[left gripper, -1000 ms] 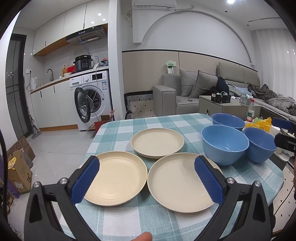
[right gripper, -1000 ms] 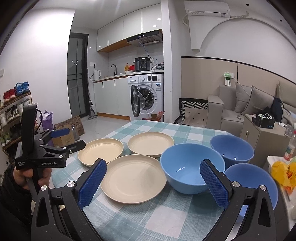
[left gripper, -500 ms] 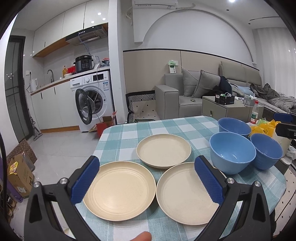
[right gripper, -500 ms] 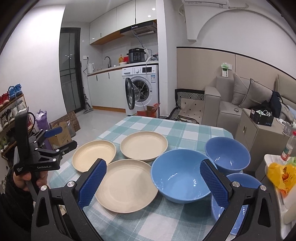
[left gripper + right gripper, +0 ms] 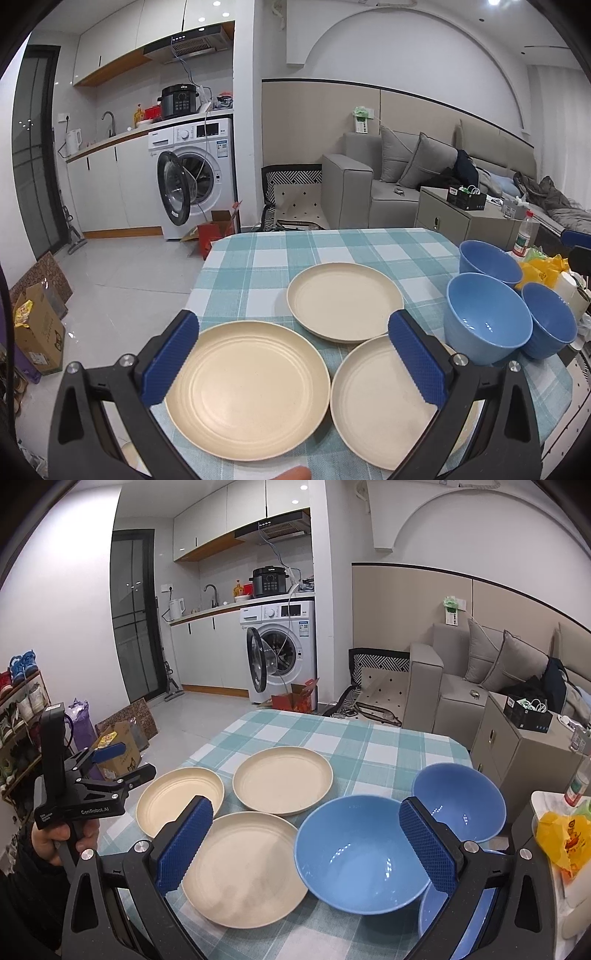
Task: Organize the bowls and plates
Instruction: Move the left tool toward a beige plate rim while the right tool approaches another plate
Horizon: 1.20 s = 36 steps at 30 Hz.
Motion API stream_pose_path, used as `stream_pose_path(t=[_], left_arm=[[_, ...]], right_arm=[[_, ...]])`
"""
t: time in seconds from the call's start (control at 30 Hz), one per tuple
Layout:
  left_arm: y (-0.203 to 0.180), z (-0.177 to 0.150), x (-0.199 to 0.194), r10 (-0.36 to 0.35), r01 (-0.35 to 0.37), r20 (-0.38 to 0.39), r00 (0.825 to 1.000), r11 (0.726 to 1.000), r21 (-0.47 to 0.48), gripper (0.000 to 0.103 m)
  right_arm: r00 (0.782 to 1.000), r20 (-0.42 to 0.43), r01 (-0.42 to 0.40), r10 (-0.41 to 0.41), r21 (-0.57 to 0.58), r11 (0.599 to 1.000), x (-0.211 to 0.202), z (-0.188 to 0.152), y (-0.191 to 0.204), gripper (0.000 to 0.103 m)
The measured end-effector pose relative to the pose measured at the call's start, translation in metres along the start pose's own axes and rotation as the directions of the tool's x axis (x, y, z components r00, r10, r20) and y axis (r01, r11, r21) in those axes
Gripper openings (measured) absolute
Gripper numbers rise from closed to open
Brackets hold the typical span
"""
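Above the table's [image 5: 258, 258] near edge, both hand-held grippers, left [image 5: 291, 363] and right [image 5: 306, 843], are being held released. Plates [image 5: 247, 387] and bowls [image 5: 360, 853] are being approached, likely for stacking.

Each tool is a black plastic frame with two angled arms, silver screws at the joints, and blue pads with a knurled diamond texture. The left tool [image 5: 293, 362] carries white lettering on its body, seen from the right wrist view. The right tool [image 5: 304, 849] looks alike. The left hand [image 5: 55, 840] shows bare skin below a dark sleeve.
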<state>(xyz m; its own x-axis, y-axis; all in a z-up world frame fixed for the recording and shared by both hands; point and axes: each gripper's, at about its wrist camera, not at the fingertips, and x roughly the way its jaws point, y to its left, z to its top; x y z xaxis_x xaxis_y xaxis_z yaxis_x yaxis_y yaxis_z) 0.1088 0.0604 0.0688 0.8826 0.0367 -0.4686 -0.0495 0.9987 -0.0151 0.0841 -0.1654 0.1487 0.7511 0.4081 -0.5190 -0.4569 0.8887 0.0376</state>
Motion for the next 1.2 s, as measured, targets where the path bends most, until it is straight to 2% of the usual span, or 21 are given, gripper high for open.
stream_pose_path(t=[0.2, 0.37, 0.57, 0.8, 0.97, 1.2], left_arm=[[0.001, 0.013, 0.008, 0.029, -0.030, 0.016, 0.999, 1.000, 0.011, 0.103], [0.005, 0.023, 0.024, 0.052, -0.052, 0.002, 0.999, 0.999, 0.008, 0.103], [0.006, 0.031, 0.042, 0.067, -0.067, -0.009, 0.998, 0.998, 0.015, 0.103], [0.010, 0.033, 0.072, 0.061, -0.061, -0.086, 0.994, 0.998, 0.010, 0.103], [0.010, 0.034, 0.087, 0.029, -0.029, -0.127, 0.992, 1.000, 0.004, 0.103], [0.007, 0.038, 0.106, 0.024, -0.021, -0.168, 0.985, 1.000, 0.020, 0.103]], right_arm=[[1.000, -0.001, 0.014, -0.014, -0.017, 1.000, 0.005, 0.018, -0.002, 0.103], [0.999, -0.036, 0.038, -0.039, -0.013, 0.999, 0.022, 0.030, -0.009, 0.103], [0.996, -0.089, 0.006, -0.006, 0.009, 1.000, 0.049, 0.038, -0.019, 0.103], [0.989, -0.150, -0.009, 0.014, 0.030, 1.000, 0.083, 0.041, -0.030, 0.103], [0.987, -0.162, 0.001, 0.006, 0.044, 0.999, 0.101, 0.047, -0.040, 0.103], [0.980, -0.197, 0.029, -0.018, 0.050, 0.998, 0.129, 0.065, -0.046, 0.103]])
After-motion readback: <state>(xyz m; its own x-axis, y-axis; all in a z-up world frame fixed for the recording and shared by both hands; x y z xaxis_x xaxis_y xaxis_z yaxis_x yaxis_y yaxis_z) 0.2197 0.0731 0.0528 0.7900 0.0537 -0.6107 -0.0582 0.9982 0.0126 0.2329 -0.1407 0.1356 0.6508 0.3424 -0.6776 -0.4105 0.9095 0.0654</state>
